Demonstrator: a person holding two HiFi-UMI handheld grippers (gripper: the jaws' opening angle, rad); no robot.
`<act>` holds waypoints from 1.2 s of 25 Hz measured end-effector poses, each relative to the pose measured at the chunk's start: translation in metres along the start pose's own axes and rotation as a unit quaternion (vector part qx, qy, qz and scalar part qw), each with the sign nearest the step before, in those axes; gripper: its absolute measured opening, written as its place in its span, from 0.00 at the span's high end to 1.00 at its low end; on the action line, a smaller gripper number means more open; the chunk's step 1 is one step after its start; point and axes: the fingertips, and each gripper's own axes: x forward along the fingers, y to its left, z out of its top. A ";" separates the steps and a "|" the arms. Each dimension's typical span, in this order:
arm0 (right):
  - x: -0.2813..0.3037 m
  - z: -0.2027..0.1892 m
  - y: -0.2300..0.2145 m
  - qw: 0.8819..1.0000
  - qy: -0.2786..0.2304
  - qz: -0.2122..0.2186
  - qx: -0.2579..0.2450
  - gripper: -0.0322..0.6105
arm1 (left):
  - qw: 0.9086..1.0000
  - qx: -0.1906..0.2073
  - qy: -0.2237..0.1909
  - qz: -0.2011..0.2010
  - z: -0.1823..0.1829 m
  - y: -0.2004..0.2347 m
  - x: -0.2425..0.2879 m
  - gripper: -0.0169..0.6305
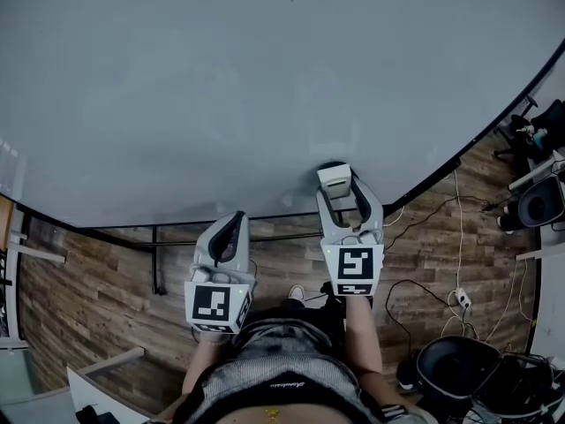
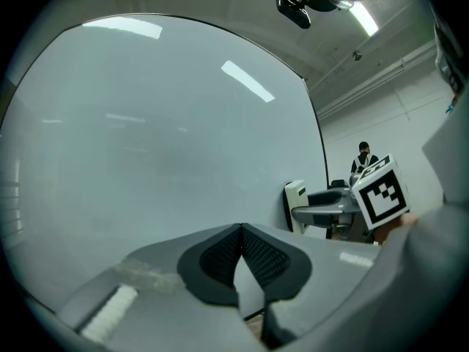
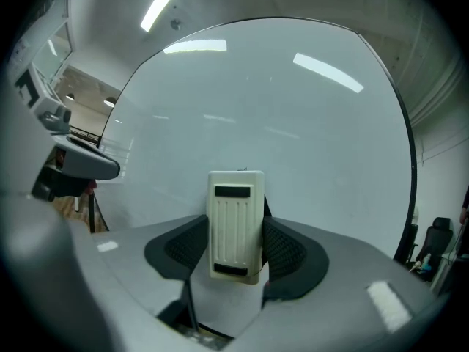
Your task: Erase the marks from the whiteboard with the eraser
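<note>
A large whiteboard (image 1: pixel 265 87) fills the upper part of the head view; its surface looks plain, with no marks that I can make out. My right gripper (image 1: pixel 338 180) is shut on a cream-white eraser (image 3: pixel 236 224), held upright between the jaws and close to the board's lower edge. In the left gripper view the same eraser (image 2: pixel 295 199) shows at the right, near the board. My left gripper (image 1: pixel 229 234) is shut with nothing in it, its pads (image 2: pixel 220 259) touching, a little below and left of the right one.
Wood-pattern floor (image 1: pixel 97 299) lies below the board, with the board's dark stand frame (image 1: pixel 155 254). Cables and a power strip (image 1: pixel 459 300) lie at the right, beside a black bin (image 1: pixel 459 369) and chairs (image 1: pixel 543 201). A person (image 2: pixel 363 158) stands far off.
</note>
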 end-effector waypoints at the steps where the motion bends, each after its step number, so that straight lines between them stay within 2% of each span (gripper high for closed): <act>1: -0.002 -0.002 -0.006 1.000 0.002 -0.003 -0.001 0.58 | 1.000 0.000 0.000 0.000 0.000 -0.004 0.002 0.97; 6: -0.012 -0.008 -0.041 1.000 0.002 -0.009 0.000 0.58 | 1.000 0.001 -0.002 0.003 0.000 -0.023 0.007 0.97; 10: -0.029 0.010 -0.065 0.999 -0.031 0.000 0.038 0.58 | 1.000 0.001 0.000 0.007 0.000 -0.034 0.005 0.97; 12: -0.033 0.021 -0.071 0.998 -0.045 0.002 0.040 0.58 | 1.000 0.000 0.000 0.013 0.000 -0.037 0.005 0.97; 20: -0.027 0.042 -0.064 0.997 -0.072 0.016 0.019 0.58 | 0.999 0.000 0.001 0.035 0.000 -0.041 -0.002 0.97; 26: -0.026 0.037 -0.064 0.996 -0.082 0.009 0.027 0.58 | 0.999 -0.005 0.004 0.052 -0.003 -0.033 -0.006 0.97; 30: -0.023 0.030 -0.062 0.997 -0.075 0.008 0.028 0.58 | 0.999 -0.009 0.007 0.049 -0.006 -0.031 -0.005 0.97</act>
